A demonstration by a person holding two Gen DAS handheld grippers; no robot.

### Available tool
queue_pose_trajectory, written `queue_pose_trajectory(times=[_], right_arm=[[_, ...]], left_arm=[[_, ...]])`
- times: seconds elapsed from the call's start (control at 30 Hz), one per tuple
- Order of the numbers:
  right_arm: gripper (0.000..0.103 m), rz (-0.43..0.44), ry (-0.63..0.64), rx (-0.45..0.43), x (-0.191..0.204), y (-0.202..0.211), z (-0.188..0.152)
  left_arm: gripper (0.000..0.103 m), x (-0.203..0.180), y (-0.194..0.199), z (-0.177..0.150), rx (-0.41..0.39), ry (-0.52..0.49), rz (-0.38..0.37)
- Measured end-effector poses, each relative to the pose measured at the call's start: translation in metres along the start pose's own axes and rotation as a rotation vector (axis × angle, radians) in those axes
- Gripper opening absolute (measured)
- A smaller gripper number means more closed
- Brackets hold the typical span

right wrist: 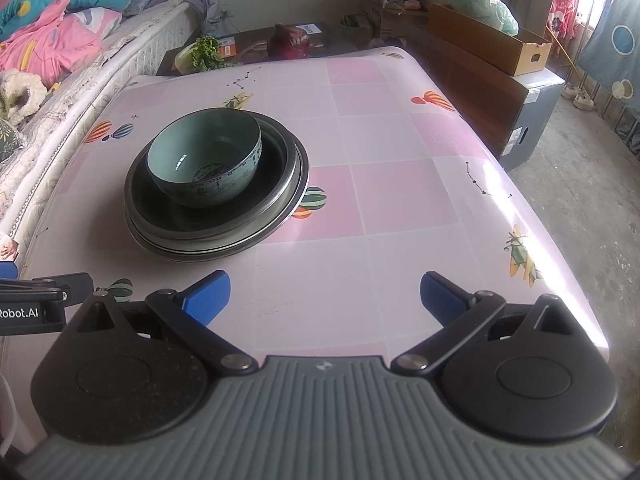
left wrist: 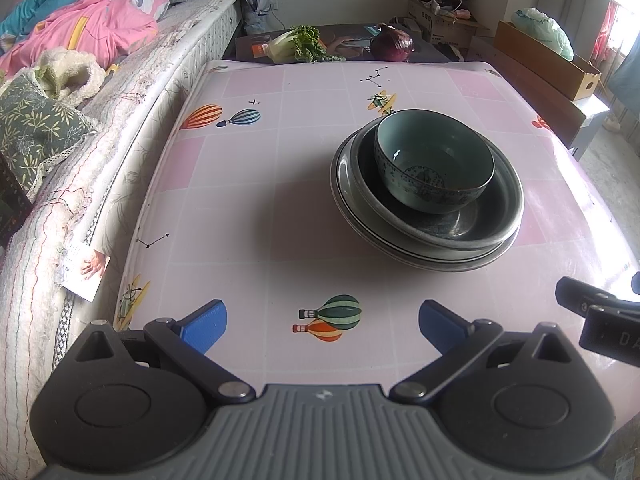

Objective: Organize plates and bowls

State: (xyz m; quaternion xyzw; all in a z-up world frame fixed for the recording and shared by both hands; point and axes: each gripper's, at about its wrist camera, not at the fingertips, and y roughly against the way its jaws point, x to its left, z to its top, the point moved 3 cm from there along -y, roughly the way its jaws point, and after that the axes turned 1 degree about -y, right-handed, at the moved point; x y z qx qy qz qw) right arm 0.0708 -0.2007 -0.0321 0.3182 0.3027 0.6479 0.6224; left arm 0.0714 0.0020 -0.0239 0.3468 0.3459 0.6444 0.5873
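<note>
A pale teal bowl (left wrist: 434,164) (right wrist: 206,160) sits inside a dark deep plate (left wrist: 472,224) (right wrist: 276,188), which rests on a flatter grey plate (left wrist: 400,248) (right wrist: 200,254) with a dark rim line. The stack stands on the pink balloon-print table (left wrist: 248,208) (right wrist: 400,200). My left gripper (left wrist: 322,322) is open over the near table edge, the stack ahead and to its right. My right gripper (right wrist: 325,294) is open too, with the stack ahead and to its left. Nothing lies between either pair of blue fingers. Part of the right gripper's body (left wrist: 600,316) shows at the left view's right edge.
A bed (left wrist: 100,128) with bedding and pink clothes runs along the table's left side. Beyond the far edge lie a leafy cabbage (left wrist: 296,44) and a red onion (left wrist: 391,43). Cardboard boxes (right wrist: 496,46) and a cabinet stand at the right; bare floor (right wrist: 580,200) beyond.
</note>
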Motion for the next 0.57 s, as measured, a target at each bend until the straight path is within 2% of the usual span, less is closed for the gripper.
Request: queue_pose_trajectory(times=[0.57], right_arm=[[0.102, 0.001, -0.004, 0.004, -0.0009, -0.0018, -0.0013]], left_arm=[[0.103, -0.0021, -0.0009, 0.0002, 0.003, -0.001, 0.001]])
